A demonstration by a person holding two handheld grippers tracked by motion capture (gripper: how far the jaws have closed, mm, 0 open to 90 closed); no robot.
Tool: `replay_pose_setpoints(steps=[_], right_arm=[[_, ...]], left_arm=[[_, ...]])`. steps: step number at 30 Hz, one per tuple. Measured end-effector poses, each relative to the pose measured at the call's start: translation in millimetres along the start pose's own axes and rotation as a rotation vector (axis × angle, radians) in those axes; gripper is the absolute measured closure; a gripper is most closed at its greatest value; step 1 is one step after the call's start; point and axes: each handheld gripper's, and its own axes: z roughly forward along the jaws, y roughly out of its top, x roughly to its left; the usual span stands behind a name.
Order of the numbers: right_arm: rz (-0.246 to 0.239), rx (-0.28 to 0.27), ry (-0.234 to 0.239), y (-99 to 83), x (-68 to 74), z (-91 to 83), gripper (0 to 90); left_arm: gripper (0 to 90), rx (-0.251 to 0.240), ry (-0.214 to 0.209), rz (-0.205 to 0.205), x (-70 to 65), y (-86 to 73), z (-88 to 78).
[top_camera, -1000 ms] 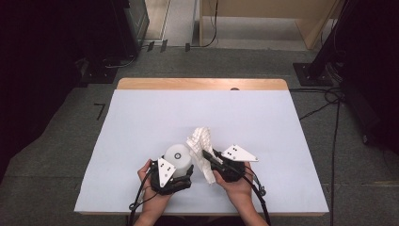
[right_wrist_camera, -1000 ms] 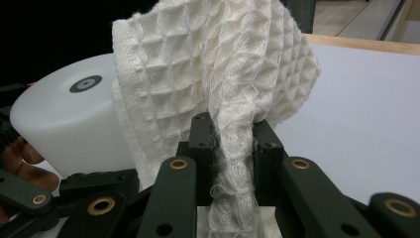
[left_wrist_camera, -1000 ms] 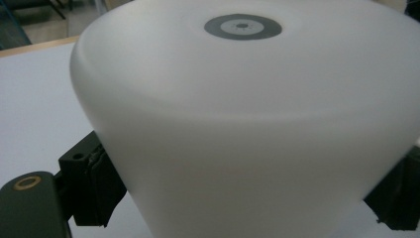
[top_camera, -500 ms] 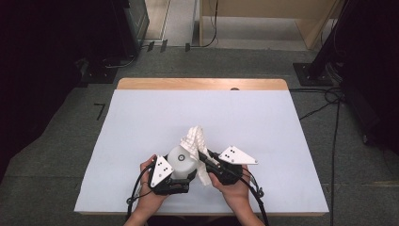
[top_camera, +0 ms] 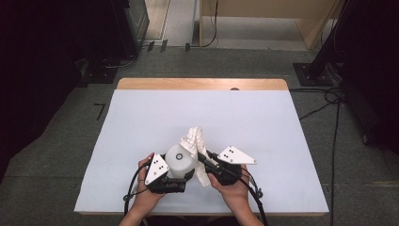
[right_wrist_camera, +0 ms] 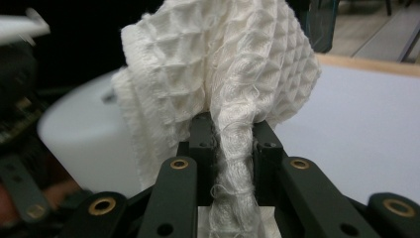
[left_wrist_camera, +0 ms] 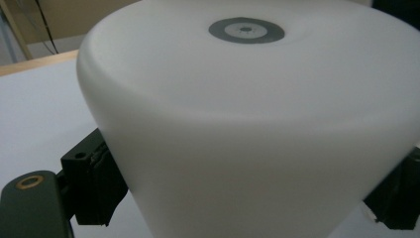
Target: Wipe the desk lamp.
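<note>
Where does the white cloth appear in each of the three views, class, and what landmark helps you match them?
High view: the cloth sits low and centre, between the two grippers, beside the cup.
Left gripper view: I cannot find the cloth here; the cup is close up.
Right gripper view: centre, pinched between the jaws.
Shared landmark: the cup.

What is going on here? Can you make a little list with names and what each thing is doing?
surface: white table with a wooden far edge
left tool: shut on white container
white container: smooth, rounded, with a grey ring mark on its flat end
right tool: shut on waffle cloth
waffle cloth: white, bunched, pinched between the jaws and sticking up beside the container
hands: both near the table's front edge, close together
</note>
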Motion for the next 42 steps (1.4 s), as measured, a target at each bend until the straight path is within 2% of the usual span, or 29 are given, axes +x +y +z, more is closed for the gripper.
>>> replay_pose_setpoints(steps=[3,9,10,13,18,20,25,28,32,36,39,41,42], right_arm=[[-0.01,0.0,-0.008,-0.2,1.1,-0.5,76.8],[0.007,0.104,-0.013,-16.7,-7.2,15.3,76.7],[0.009,0.108,-0.016,-17.6,-8.4,16.0,76.6],[0.013,0.096,-0.016,-15.0,-10.4,13.8,76.6],[-0.006,0.03,0.004,-5.0,-4.8,4.4,76.6],[-0.023,0.04,-0.001,-5.8,-3.9,5.9,76.6],[0.006,0.055,-0.012,-10.0,-9.6,7.2,76.6],[0.009,0.05,-0.019,-9.3,-11.9,5.7,76.6],[0.014,0.047,-0.027,-9.5,-14.1,4.9,76.6],[0.018,0.041,-0.036,-8.9,-17.3,3.7,76.6],[0.023,0.037,-0.044,-8.6,-18.9,3.1,76.6],[0.025,0.037,-0.047,-9.1,-19.5,3.2,76.6],[0.022,0.038,-0.048,-9.3,-19.3,3.4,76.6]], left_arm=[[8.7,-0.014,-0.008,-0.012,1.7,1.9,-2.5],[8.7,-0.063,-0.021,-0.033,5.9,5.3,-9.6],[8.7,-0.066,-0.024,-0.033,6.0,5.0,-9.2],[8.7,-0.05,-0.022,0.007,5.7,1.0,-4.2],[8.7,-0.019,0.001,0.007,9.5,-9.7,5.2],[8.7,-0.013,0.013,0.016,10.3,-13.0,7.5],[8.6,0.025,0.034,0.039,10.5,-22.6,14.3],[8.6,0.014,0.037,0.048,9.9,-24.3,14.8],[6.2,0.007,0.051,0.033,8.0,-23.4,10.4],[0.8,-0.021,0.119,0.005,1.6,-16.8,4.1],[0.8,0.018,0.174,-0.005,-6.1,-16.6,8.8],[1.5,0.043,0.231,0.0,-12.6,-18.5,13.0],[4.1,0.038,0.247,-0.009,-14.8,-19.3,14.2]])
